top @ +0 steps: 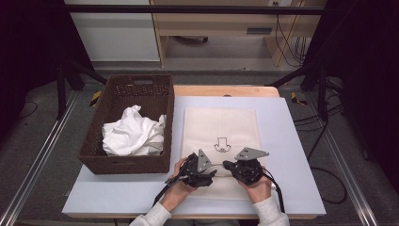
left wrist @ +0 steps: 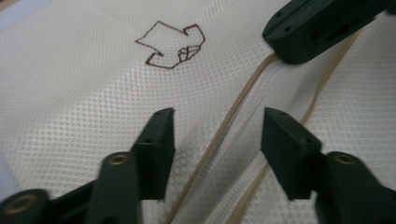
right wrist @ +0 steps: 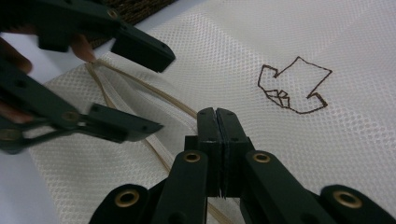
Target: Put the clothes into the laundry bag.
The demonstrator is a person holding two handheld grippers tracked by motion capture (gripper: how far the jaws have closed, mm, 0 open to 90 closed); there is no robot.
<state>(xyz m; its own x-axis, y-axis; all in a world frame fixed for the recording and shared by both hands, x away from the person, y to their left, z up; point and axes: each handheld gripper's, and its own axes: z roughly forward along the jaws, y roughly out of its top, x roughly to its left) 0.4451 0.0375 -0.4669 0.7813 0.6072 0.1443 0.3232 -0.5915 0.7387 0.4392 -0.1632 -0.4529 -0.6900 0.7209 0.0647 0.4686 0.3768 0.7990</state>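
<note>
You're working on a cream mesh laundry bag (top: 220, 127) — a matt, honeycomb-textured cloth with a brown stitched emblem (left wrist: 172, 45) and a smooth beige zipper tape (left wrist: 233, 116) running through it. Your left gripper (left wrist: 215, 135) and right gripper (right wrist: 217, 121) are matt black plastic with brass-coloured rivets. The table (top: 291, 141) under the bag looks smooth and pale. At its left edge, the basket (top: 127, 162) is rough dark wicker, holding crumpled white cloth (top: 134, 134).
</note>
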